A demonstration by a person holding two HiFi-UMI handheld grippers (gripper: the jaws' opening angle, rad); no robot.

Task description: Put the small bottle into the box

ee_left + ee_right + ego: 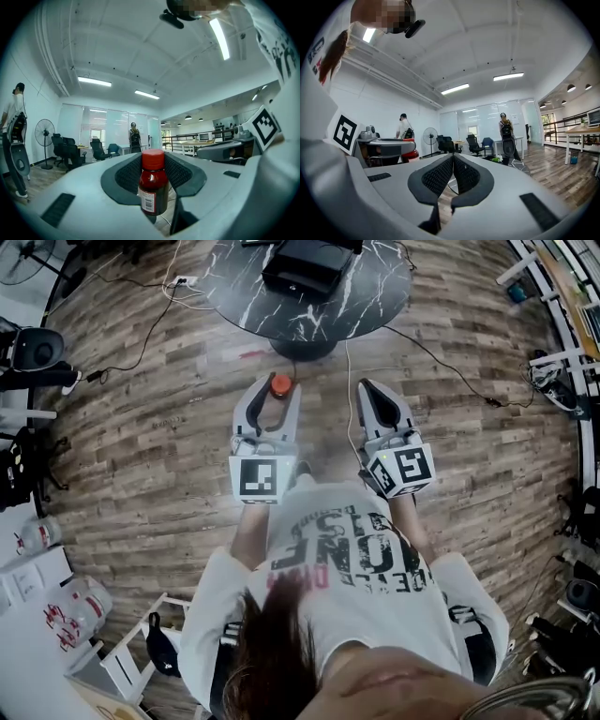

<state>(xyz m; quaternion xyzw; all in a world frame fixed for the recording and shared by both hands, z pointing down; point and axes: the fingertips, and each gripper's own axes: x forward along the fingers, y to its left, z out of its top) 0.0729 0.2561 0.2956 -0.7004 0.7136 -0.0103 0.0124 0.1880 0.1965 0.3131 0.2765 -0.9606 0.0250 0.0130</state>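
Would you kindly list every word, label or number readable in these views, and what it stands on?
"ONE": on the person's white shirt, upside down; its other words are unreadable.
The label on the small bottle: a barcode; print too small to read.
The cubes on the left gripper and right gripper: square markers, no words.

Just short of the round marble table point(367, 298) bearing a black box point(305, 265): left gripper point(277, 383) clasping small bottle point(280, 385); right gripper point(368, 386), jaws together.
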